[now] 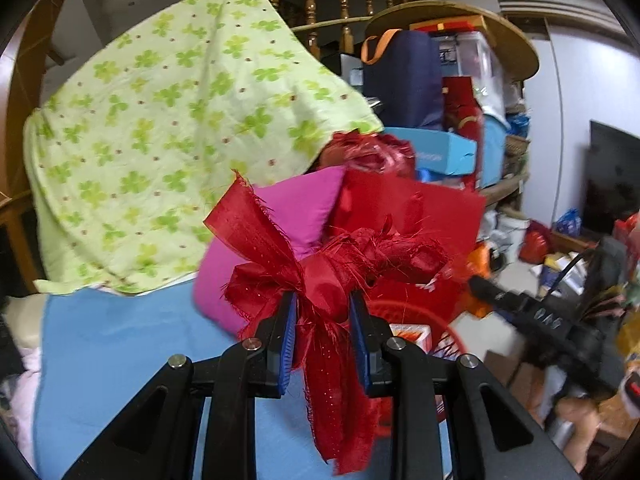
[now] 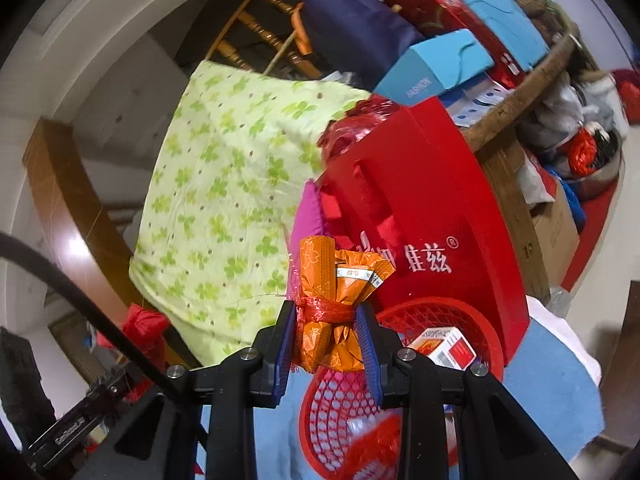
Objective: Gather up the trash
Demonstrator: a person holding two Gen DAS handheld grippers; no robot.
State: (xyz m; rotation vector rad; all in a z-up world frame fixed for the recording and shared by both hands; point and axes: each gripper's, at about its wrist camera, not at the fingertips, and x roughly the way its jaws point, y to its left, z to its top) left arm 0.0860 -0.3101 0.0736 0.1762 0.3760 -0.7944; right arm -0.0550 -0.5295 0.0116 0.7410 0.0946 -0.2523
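My left gripper [image 1: 323,307] is shut on a frayed red ribbon bow [image 1: 320,276] and holds it in the air above the blue cloth. My right gripper [image 2: 326,312] is shut on an orange wrapper bundle [image 2: 332,300] tied with red string, held just above a red mesh basket [image 2: 472,316]. The basket holds a small red and white box [image 2: 444,346] and some red netting. In the left wrist view the basket's rim [image 1: 416,307] shows behind the bow, and the right gripper's black body [image 1: 536,316] is at the right.
A green clover-print cloth [image 1: 160,132] covers a heap at the left. A pink cushion [image 1: 296,208] and a red bag [image 2: 420,208] with white characters stand behind the basket. A blue cloth [image 1: 120,360] covers the surface. Stacked boxes and bags [image 1: 440,92] fill shelves behind.
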